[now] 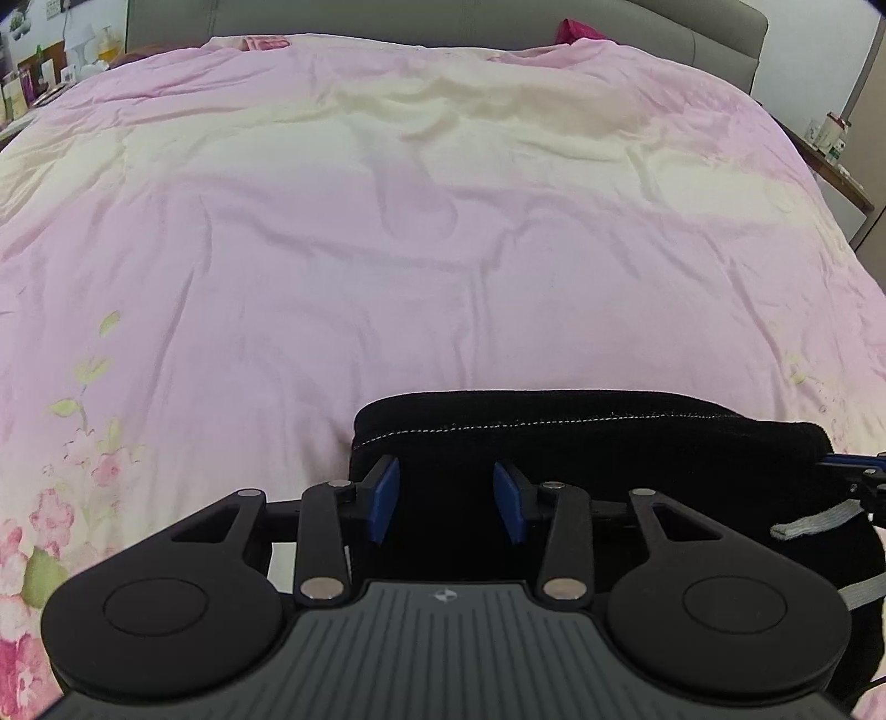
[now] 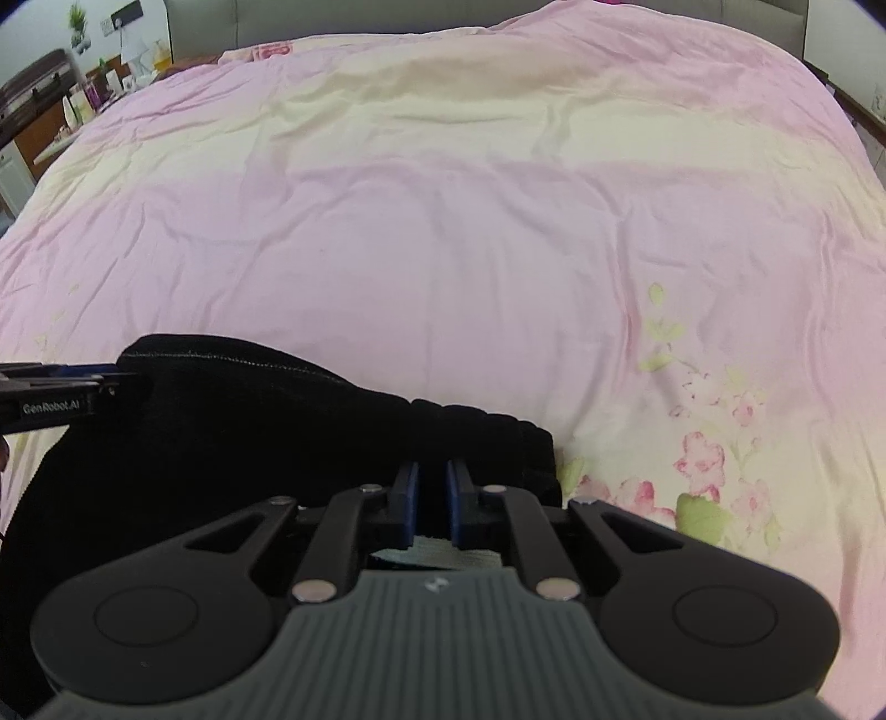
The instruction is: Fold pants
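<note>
Pants point(image 1: 581, 443): black, bunched at the near edge of the bed, both tools working on them.

Right hand-held gripper point(image 2: 431, 493): blue pads nearly together, clamped on the dark cloth at the gathered, ribbed edge, which looks like the waistband. A grey drawstring point(image 2: 437, 551) shows just behind the pads, under the jaws. Judged reason for this grip: pinning one corner of the waist so the fabric can be drawn flat or lifted over.

Left hand-held gripper point(image 1: 446, 498): pads stand apart, about half spread, with black cloth lying between and below them. The pads do not appear to press on it, so I read it as released, poised over the fabric. From the right wrist view its fingers reach in from the left toward the stitched hem edge. Judged: it is lining up a second pinch point, well apart from the right one, so that both ends of one edge can move together.

Outward: the pants lie in a rumpled heap on a pink duvet point(image 1: 387, 249) with a floral print, wrinkled but otherwise bare. Headboard point(image 1: 443, 16) at the far end; cluttered side furniture beyond the bed's edges.

Fold not yet made; cloth needs spreading first.
</note>
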Demonstrator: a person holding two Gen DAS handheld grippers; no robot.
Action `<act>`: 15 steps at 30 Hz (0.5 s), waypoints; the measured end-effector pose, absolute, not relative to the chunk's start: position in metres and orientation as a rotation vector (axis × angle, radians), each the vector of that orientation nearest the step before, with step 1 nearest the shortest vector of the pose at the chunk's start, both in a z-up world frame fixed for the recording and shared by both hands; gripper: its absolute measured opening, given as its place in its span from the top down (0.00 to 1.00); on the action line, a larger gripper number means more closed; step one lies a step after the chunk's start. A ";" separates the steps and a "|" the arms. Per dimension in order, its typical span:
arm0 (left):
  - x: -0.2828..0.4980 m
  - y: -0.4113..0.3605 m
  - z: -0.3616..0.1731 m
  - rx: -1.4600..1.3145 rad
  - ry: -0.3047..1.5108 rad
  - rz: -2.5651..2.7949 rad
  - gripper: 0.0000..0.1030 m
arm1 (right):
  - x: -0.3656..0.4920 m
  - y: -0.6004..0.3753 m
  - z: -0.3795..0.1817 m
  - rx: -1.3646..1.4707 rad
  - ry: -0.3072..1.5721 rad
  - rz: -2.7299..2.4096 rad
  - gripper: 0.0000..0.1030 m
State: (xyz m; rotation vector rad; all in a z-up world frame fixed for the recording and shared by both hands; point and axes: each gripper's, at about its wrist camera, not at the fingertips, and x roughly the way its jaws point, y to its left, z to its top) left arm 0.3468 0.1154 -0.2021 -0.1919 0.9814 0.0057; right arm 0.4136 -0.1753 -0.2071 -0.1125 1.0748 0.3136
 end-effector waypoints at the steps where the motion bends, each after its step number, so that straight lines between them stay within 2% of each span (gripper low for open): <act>1: 0.339 0.118 -0.193 -0.191 0.976 0.011 0.57 | 0.410 -0.176 -0.201 -0.118 1.072 0.308 0.95; 5: 0.297 0.124 -0.168 -0.165 0.934 -0.051 0.57 | 0.380 -0.178 -0.175 -0.106 1.017 0.318 0.76; 10: 0.237 0.127 -0.161 -0.170 0.936 -0.127 0.57 | 0.322 -0.192 -0.157 -0.116 0.979 0.316 0.76; 15: 0.210 0.121 -0.192 -0.129 1.025 -0.119 0.57 | 0.280 -0.215 -0.175 -0.108 1.031 0.294 0.76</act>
